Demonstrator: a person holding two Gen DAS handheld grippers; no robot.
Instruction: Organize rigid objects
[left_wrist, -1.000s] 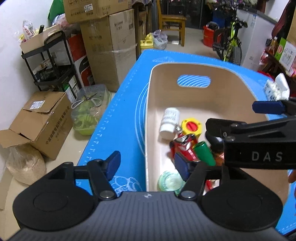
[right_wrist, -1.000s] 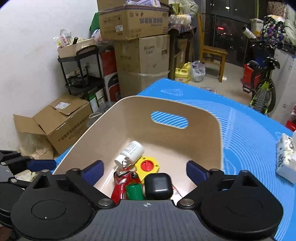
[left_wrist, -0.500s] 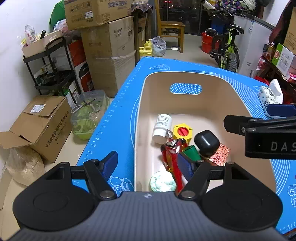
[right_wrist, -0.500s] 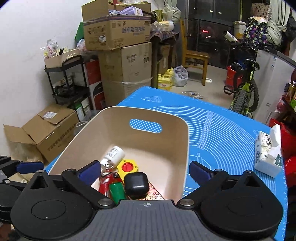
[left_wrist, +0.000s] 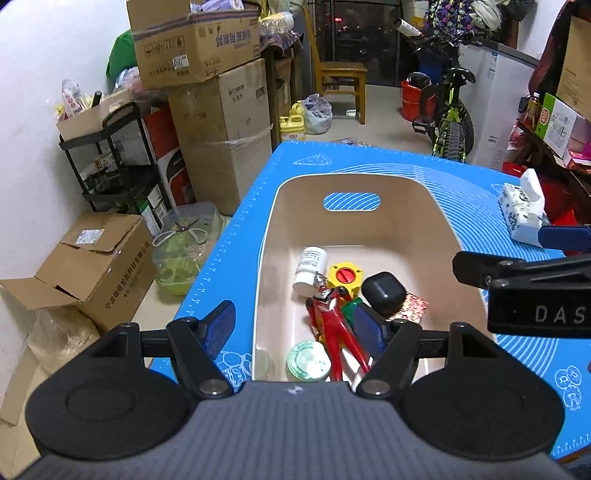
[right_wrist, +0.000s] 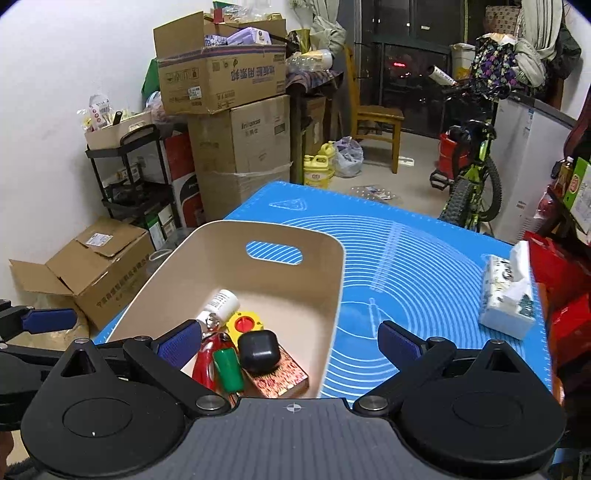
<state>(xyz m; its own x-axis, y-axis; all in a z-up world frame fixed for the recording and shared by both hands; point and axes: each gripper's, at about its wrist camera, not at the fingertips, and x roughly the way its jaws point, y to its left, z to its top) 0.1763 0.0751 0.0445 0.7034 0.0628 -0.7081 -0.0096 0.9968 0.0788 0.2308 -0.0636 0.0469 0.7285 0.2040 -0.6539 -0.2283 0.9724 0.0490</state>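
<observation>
both grippers hung above the near end of the beige bin, which sat on the blue mat. the left gripper had its jaws spread wide with nothing between them, one finger over the mat and the other over the bin. the right gripper was likewise wide and empty, straddling the bin's right wall. the rigid objects lay clustered in the near half of the bin: a white pill bottle on its side, a yellow hexagonal piece with a red centre, a black rounded case resting on a patterned red box, a red tool with long handles, a green cylinder and a round green tin. a tissue pack stood apart on the mat to the right. judging by this, the gathering step looked done or nearly so, since no loose rigid item showed on the mat. the next move would likely call for checking the mat for anything left and lifting both grippers clear without catching the bin's rim.
</observation>
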